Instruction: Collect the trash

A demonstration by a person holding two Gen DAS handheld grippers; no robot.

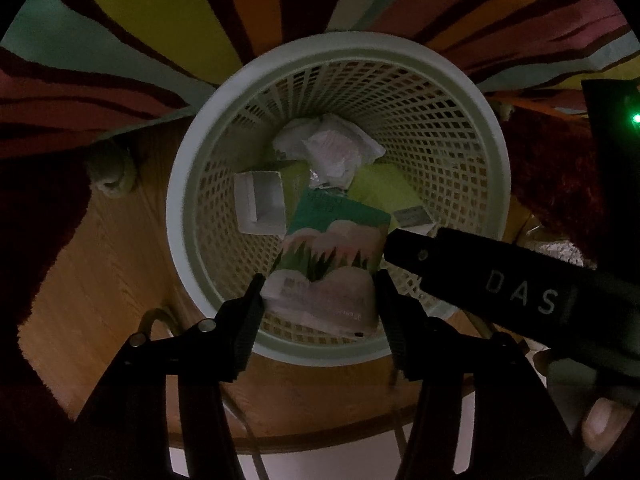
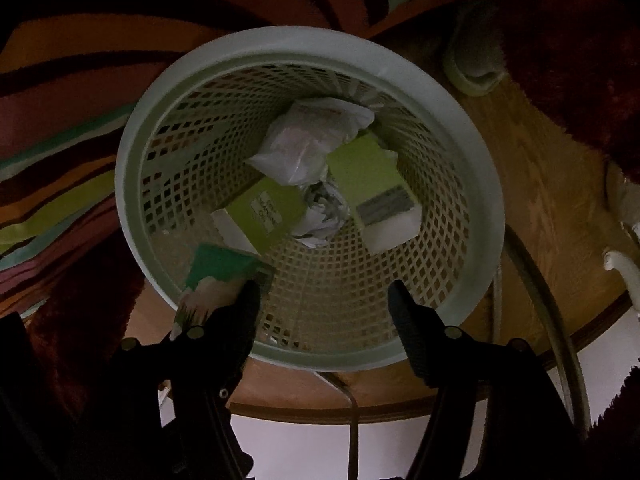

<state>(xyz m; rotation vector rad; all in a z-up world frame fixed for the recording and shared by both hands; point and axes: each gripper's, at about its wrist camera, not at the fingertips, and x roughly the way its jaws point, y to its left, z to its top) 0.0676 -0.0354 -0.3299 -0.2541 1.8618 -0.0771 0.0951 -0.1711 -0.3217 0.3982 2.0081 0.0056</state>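
Your left gripper (image 1: 318,286) points down over the near rim of the basket (image 1: 496,184), with a green-and-pink card pack (image 1: 332,264) between its fingers (image 1: 250,312); the left finger touches the pack's edge, but you cannot tell whether the right one presses on it, so the grip is uncertain. Your right gripper (image 2: 324,292) hangs just to the right, jaws apart with nothing between them, above the same rim. The basket stands on a wooden floor (image 1: 120,248) at the edge of a striped rug (image 1: 160,12). Farther in, at the basket's bottom, lie a white box (image 1: 260,204), two lime-green cartons (image 2: 370,176), crumpled paper (image 2: 324,210) and, at the far wall, a white plastic bag (image 2: 308,140). A cable (image 2: 540,300) runs along the floor beside the basket's right side.
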